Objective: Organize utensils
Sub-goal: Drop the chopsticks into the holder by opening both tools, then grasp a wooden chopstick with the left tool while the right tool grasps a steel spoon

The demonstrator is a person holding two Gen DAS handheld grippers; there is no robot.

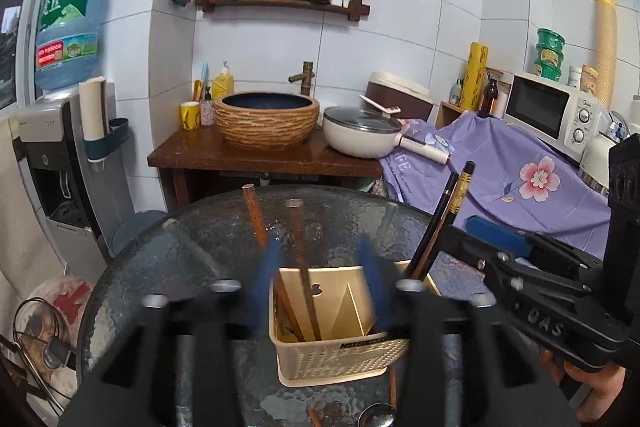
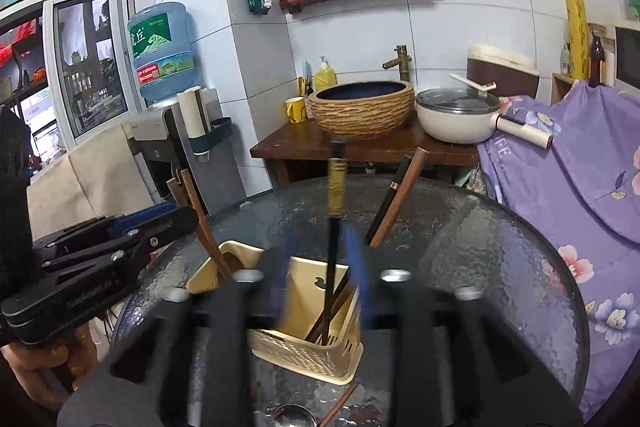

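Mostly sorted, I'd say: the cream woven-look plastic utensil caddy (image 1: 332, 355) on the dark round pebbled-glass worktop (image 1: 200, 239) already holds reddish-brown wooden chopsticks (image 1: 256, 215) and glossy black gold-banded chopsticks (image 2: 335, 195) in separate compartments. Left claw (image 1: 320, 275) and right claw (image 2: 320, 267) both spread, pinching nothing. A metal spoon (image 1: 378, 417) and stray brown stick (image 2: 340, 405) remain outside, in front.

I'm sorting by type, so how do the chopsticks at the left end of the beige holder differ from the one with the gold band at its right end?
The left chopsticks are reddish-brown wood; the gold-banded chopstick is black. The left ones have plain tops, while the black one carries a gold patterned band near its top. Both stand propped with tops up in the beige holder, in separate compartments.
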